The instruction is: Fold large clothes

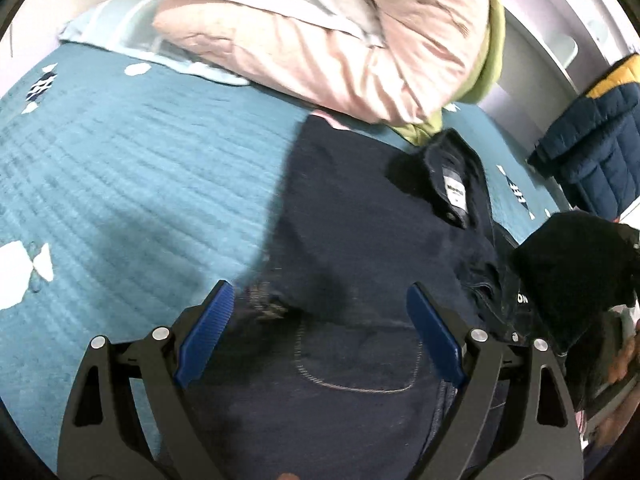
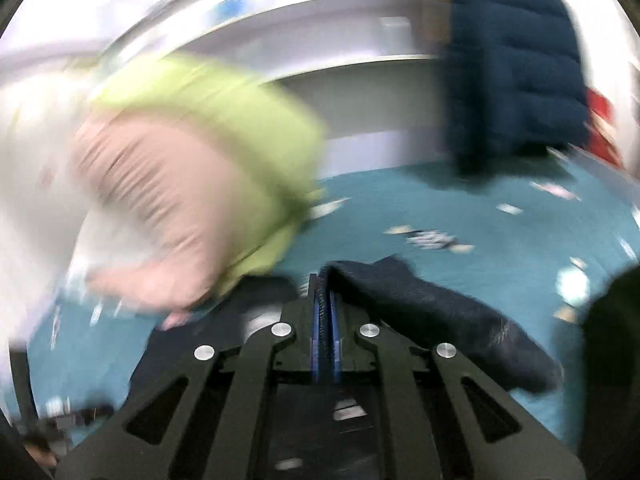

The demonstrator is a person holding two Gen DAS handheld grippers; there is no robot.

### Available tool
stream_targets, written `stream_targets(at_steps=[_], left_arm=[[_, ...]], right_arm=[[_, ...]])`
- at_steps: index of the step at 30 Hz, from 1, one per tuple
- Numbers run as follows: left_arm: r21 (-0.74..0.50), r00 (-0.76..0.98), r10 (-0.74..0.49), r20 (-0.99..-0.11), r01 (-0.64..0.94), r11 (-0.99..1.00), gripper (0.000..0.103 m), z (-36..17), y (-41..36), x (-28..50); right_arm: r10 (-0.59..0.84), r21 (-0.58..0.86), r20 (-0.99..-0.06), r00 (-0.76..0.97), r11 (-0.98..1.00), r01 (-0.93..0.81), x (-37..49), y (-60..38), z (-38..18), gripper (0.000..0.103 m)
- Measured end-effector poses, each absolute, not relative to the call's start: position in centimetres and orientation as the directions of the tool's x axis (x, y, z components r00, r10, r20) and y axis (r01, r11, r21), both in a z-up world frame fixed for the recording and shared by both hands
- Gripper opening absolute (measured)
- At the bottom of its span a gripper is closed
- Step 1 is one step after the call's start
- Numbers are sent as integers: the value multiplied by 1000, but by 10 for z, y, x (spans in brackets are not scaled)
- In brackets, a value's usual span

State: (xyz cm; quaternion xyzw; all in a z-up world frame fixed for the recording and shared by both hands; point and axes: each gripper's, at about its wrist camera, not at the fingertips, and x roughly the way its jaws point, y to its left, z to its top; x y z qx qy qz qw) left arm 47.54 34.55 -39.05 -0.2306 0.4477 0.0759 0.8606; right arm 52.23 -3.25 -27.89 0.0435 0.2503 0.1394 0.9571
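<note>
Dark navy jeans lie spread on a teal bedspread, with the white waistband label at the far right and a stitched back pocket nearest me. My left gripper hovers open over the pocket area, its blue pads wide apart with nothing gripped. The right wrist view is blurred. There my right gripper has its blue pads together, pinching an edge of the jeans, and the dark cloth trails off to the right over the bedspread.
A pile of pink and green bedding sits at the head of the bed, close behind the jeans. A navy puffer jacket stands at the far right. A black garment lies by the right edge.
</note>
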Motion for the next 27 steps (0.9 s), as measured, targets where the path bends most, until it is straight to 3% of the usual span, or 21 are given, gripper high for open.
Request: stream_targets(at_steps=[5,9,10,14,16,21,26,27], left_arm=[[-324,583,-60,-810,-360,875,89,-388,364,462],[-324,579,-53,-813,-376,868,89,-388,376,453],[-326,580,-52,-813,-380,865,89,-388,377,451],[-342,583,-62,-810,-384,858,89,-388,379,450],[-349,587,-70,-807,-377,858,89,-387,375,451],[-371,587,-100,-803,-362,855,89,-390,362,458],[-372,586,-119,-801,-333,866,89,-389,353,458],[-373,586,-120,-802,-333,866,90,-389,354,457]], right_arm=[[311,-105,-697,646,847,-521,505,91,-356,16],[261,-141,-779,570,813,-565,493,106,-404,26],[282,-118,-777,562,812,-571,491,102,-404,28],[362,4,-757,544,835,-551,488,75,-385,53],[404,112,-735,545,865,-489,484,53,-371,58],[504,477,-680,534,856,-200,498,-7,-372,59],[519,650,-621,587,760,16,511,-33,-379,59],[497,654,-615,612,755,45,513,-33,-376,54]])
